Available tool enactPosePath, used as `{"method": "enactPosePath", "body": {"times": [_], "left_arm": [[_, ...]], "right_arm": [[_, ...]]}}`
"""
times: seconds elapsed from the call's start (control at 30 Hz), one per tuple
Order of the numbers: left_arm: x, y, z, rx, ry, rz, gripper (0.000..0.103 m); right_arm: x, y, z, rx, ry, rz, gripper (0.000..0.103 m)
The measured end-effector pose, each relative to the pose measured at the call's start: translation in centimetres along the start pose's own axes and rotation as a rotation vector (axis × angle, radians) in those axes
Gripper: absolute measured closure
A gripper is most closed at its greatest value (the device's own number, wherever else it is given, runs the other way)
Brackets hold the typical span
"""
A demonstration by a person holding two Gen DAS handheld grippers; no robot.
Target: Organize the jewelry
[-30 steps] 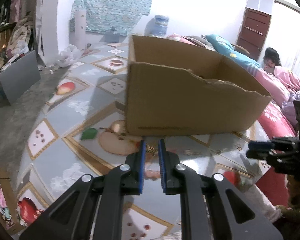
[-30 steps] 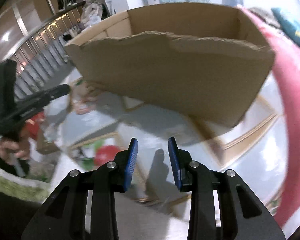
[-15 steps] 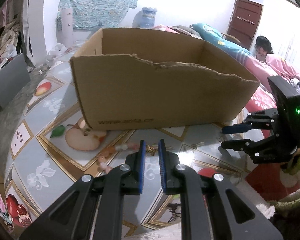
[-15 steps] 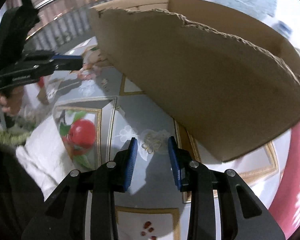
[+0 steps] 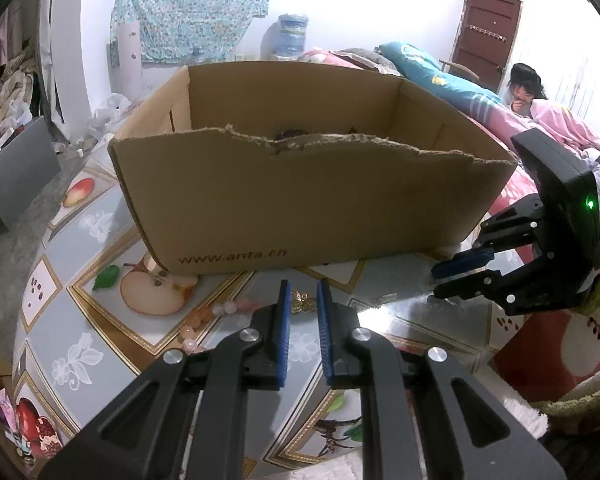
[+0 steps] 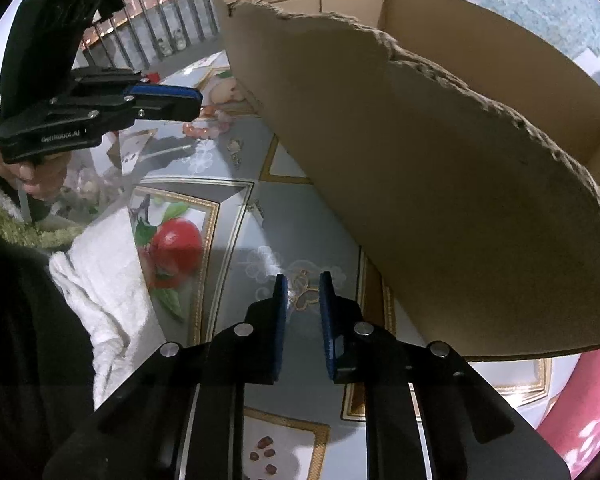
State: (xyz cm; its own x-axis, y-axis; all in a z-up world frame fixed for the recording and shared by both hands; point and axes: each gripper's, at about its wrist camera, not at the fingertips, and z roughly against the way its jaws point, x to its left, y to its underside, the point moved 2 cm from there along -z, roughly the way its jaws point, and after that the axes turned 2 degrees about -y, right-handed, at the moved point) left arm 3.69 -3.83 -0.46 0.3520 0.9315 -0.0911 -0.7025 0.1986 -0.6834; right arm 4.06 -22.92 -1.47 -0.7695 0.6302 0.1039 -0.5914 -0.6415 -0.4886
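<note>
The corrugated cardboard box, its front rim torn ragged, stands on a glossy fruit-print tablecloth. A gold butterfly-shaped brooch lies flat just beyond the left gripper, whose ribbed blue pads stand narrowly apart, empty. The right gripper is likewise slightly apart, empty. Round pink beads lie beside the brooch.

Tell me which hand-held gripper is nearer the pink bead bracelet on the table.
Left. The left hand-held gripper hovers just right of the pink bead bracelet, beside a gold butterfly brooch. The right hand-held gripper is farther right, near the cardboard box corner.
</note>
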Motion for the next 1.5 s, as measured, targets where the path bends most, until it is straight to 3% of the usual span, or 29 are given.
{"method": "enactPosePath", "body": {"times": [0.33,0.5,0.73,0.87,1.0,1.13,1.33,1.5], "left_arm": [[-0.3,-0.3,0.8,-0.020,-0.002,-0.014,0.091],[-0.4,-0.9,2.5,-0.073,0.011,-0.026,0.091],[-0.3,-5.5,5.6,-0.179,0.093,-0.030,0.091],[-0.2,-9.0,4.8,-0.192,0.078,-0.040,0.091],[-0.6,-12.1,1.7,-0.155,0.082,-0.063,0.091],[-0.9,-14.0,-2.3,-0.082,0.055,-0.078,0.091],[-0.7,-15.9,-6.3,-0.015,0.024,-0.048,0.091],[-0.8,-15.9,-7.2,0.001,0.013,-0.032,0.086]], "right_arm": [[0.1,0.2,0.7,-0.044,-0.001,-0.058,0.089],[1.0,-0.7,3.4,-0.141,-0.010,-0.104,0.089],[2.3,-4.3,8.4,-0.320,0.041,-0.174,0.089],[0.5,-6.5,9.5,-0.391,0.080,-0.267,0.089],[-2.2,-8.6,8.6,-0.388,0.130,-0.392,0.089],[-5.5,-9.7,6.9,-0.328,0.212,-0.502,0.089],[-8.0,-10.1,4.8,-0.251,0.327,-0.543,0.089],[-8.1,-9.8,4.5,-0.246,0.343,-0.548,0.086]]}}
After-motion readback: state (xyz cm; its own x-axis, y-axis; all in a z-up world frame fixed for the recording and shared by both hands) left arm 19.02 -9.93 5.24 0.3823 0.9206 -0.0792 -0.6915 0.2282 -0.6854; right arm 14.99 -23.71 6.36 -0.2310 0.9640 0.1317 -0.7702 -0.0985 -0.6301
